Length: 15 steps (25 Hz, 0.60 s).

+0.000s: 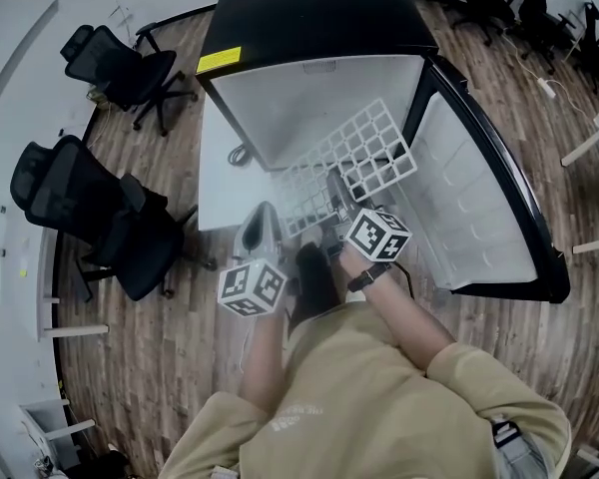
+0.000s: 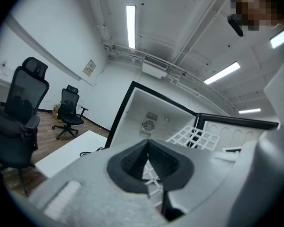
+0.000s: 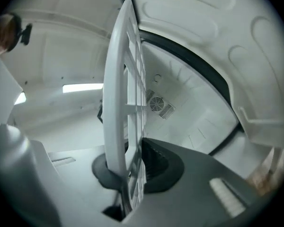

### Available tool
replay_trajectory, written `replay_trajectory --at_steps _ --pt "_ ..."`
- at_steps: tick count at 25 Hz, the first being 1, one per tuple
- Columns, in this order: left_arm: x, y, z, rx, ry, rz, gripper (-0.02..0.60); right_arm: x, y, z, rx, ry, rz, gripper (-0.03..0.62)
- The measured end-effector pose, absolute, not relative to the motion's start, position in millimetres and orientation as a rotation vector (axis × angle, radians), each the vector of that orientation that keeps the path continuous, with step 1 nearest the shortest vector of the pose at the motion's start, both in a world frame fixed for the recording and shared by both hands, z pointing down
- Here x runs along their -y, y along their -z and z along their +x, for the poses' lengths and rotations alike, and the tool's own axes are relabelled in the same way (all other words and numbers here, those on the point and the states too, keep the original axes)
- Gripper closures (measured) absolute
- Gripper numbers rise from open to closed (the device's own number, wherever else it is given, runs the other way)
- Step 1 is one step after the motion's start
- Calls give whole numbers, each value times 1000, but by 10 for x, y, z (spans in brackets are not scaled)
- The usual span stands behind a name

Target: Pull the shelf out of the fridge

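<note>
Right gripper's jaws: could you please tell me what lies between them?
The white grid shelf, its edge clamped by the right gripper; the right gripper view shows it.

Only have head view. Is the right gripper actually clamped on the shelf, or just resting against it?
Observer: Clamped. In the right gripper view, the right gripper has its jaws shut on the white rim of the shelf.
Operator: Left one helping?
Observer: No. The left gripper has its jaws together at the tips and holds nothing. The shelf grid shows beyond them.
Operator: Anything on the back wall?
Observer: A round fan vent sits inside the fridge.
</note>
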State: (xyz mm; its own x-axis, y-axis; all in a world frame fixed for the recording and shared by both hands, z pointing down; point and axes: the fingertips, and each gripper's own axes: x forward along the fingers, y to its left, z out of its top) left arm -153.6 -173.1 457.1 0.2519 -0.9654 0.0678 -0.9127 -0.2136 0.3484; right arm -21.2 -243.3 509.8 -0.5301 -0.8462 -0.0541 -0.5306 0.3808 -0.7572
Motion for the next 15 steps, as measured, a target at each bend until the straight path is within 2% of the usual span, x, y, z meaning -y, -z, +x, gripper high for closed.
replay_trajectory --at_steps 9,15 --pt "1806 -4420 -1336 1819 66 2369 580 2243 -4589 -73 -2530 316 -1384 563" --pt "1894 -4385 -1337 1900 -25 2427 580 2154 -4415 -48 -2595 101 -1427 563"
